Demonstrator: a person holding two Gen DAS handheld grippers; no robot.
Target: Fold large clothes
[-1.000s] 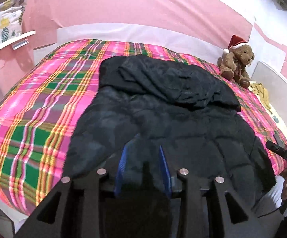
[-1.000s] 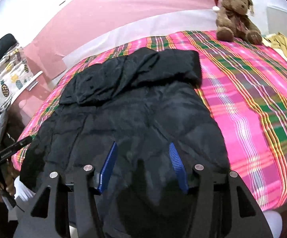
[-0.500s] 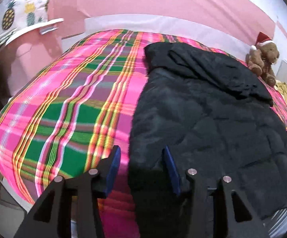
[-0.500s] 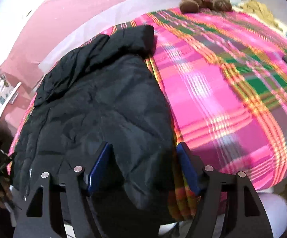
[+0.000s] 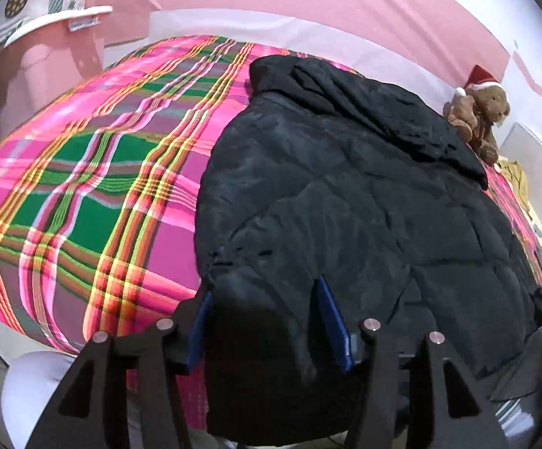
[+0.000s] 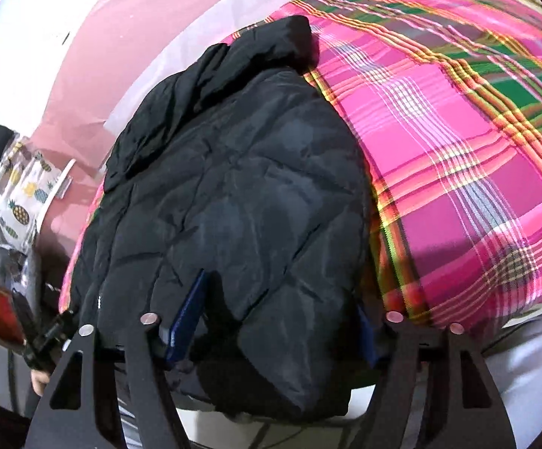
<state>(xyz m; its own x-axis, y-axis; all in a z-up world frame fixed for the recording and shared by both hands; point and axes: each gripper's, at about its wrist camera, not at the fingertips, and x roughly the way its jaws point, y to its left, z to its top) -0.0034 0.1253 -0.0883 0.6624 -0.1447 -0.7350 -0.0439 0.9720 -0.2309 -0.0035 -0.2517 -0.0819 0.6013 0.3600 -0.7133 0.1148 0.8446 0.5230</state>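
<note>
Tongs left (image 5: 261,305) and right (image 6: 282,301), both wide astride unlabelled black jacket (image 5: 346,194) hem.

Matte black left claw (image 5: 267,321) and right claw (image 6: 271,321), blue finger pads, silver round screws.

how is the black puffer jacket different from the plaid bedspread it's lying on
The black puffer jacket is plain, quilted and puffy; the plaid bedspread is pink, green and yellow, and flat. The jacket covers only part of the bed; the bedspread spans it. Both hang over the near edge.
</note>
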